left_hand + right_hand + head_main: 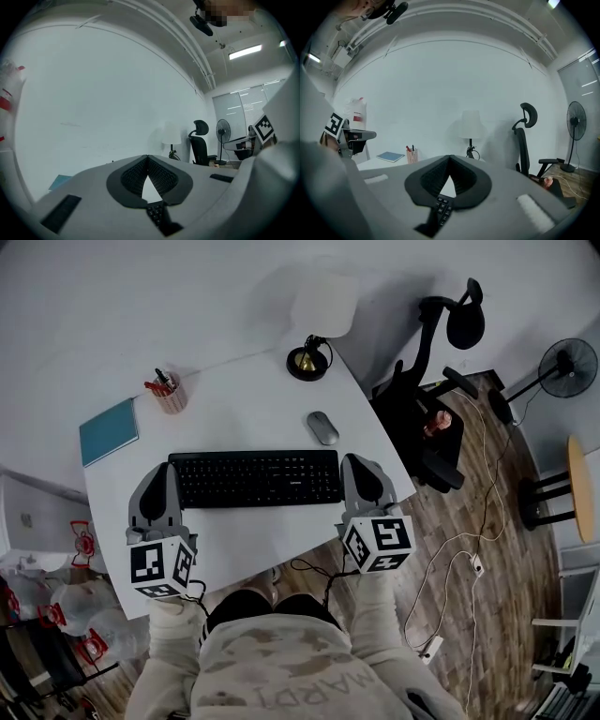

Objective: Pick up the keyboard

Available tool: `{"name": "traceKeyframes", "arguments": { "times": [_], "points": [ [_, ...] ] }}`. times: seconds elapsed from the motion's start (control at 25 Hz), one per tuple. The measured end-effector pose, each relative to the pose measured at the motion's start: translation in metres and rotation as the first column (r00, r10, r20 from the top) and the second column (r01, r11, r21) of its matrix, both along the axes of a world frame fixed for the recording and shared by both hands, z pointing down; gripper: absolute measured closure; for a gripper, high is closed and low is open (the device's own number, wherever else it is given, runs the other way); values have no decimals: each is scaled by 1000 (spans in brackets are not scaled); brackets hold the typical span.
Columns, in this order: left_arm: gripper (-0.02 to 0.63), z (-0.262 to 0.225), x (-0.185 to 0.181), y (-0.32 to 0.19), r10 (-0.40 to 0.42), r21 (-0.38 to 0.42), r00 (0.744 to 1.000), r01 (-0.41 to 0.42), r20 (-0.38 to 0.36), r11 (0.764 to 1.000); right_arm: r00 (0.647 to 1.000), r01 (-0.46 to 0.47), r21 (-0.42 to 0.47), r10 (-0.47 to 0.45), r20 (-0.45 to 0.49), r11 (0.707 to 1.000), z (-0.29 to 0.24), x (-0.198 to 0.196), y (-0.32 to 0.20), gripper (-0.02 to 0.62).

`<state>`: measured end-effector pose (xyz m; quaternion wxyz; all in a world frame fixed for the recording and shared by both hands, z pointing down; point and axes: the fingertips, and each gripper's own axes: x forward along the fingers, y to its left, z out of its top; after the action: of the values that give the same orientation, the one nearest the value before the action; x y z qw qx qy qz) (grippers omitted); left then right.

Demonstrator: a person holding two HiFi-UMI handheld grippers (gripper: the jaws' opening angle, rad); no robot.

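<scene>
The keyboard [255, 477] lies flat on the white table [244, 399], near the front edge, with the mouse [322, 427] just beyond its right end. It has not been lifted.

The left hand-held gripper [171, 470] sits just beside the keyboard's left end and the right hand-held gripper [355, 461] just beside its right end, so the two bracket it. Whether either one touches the keyboard can't be told from above.

In each gripper view the jaws are pressed together at the tips with nothing between them. Only a strip of keys shows below the left pair [157, 213] and the right pair [442, 206].

As I read it, the approach is roughly done, while the grip and the lift are both left to do. With jaws closed, neither gripper can pinch an edge (unless the plan is to squeeze the keyboard between the two from its ends).
</scene>
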<state>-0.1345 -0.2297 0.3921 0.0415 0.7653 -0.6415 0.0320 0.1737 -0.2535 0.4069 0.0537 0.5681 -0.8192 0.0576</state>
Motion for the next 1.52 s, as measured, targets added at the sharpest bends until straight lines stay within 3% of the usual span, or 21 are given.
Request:
{"name": "traceKeyframes", "arguments": {
  "times": [0.28,0.48,0.56,0.64,0.76,1.28,1.52],
  "points": [
    [600,39,-12,-17,-20,-98,1000,22,23,995,1000,-4,-118,5,6,993,47,1,-18,584],
    [600,76,-22,-25,-13,-204,1000,15,12,979,1000,1,-228,3,14,974,86,5,-29,584],
    [600,91,-27,-28,-14,-251,1000,14,1,968,1000,6,-266,-3,13,964,100,6,-32,580],
    [600,105,-31,-31,-15,-290,1000,12,-9,957,1000,12,-301,-10,10,953,113,6,-36,524],
    [593,124,-37,-34,-11,-344,1000,8,-5,939,1000,14,-345,-15,1,938,131,7,-40,503],
    [448,186,-55,-45,1,-510,1000,9,19,860,1000,-10,-501,9,-5,865,193,23,-49,386],
    [382,214,-60,-45,3,-591,999,21,40,806,1000,18,-554,-1,30,833,213,23,-48,339]
  ]
}}
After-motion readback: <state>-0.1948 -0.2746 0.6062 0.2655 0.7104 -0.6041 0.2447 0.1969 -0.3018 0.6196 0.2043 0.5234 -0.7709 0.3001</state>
